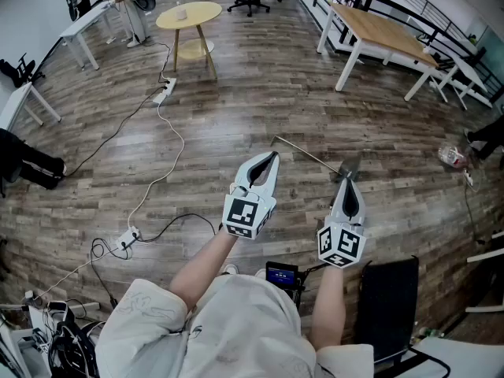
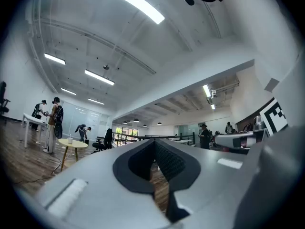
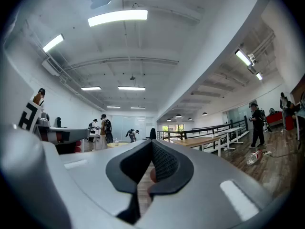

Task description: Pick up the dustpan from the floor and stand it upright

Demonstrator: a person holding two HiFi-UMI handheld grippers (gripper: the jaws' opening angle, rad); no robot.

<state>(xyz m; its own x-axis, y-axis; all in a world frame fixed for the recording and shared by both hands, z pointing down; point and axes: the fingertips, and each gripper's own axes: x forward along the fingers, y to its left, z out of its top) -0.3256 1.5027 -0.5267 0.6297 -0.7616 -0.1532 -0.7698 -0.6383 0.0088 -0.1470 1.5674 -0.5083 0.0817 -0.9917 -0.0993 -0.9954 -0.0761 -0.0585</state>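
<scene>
**A:** Left gripper (image 1: 272,157) first: what do you read on it?

**B:** From my desk, its jaws are pressed together at the tips with nothing between them. It is held about level over the wooden floor (image 1: 236,109). The right gripper (image 1: 349,180) is clenched the same way, and it is empty too.

**A:** And the dustpan (image 1: 309,155)?

**B:** I see it lying flat on the floor, just ahead of both grippers. Its thin metal handle is the long axis and it runs on a slant. The free end points up and left in the head view, roughly toward the round yellow table (image 1: 189,14). The dark pan end lies lower right, showing just past the right gripper's tips.

**A:** Anything near it?

**B:** A white power strip (image 1: 164,91) and its cable lie well off to the left. A wooden desk (image 1: 378,28) stands far beyond.
</scene>
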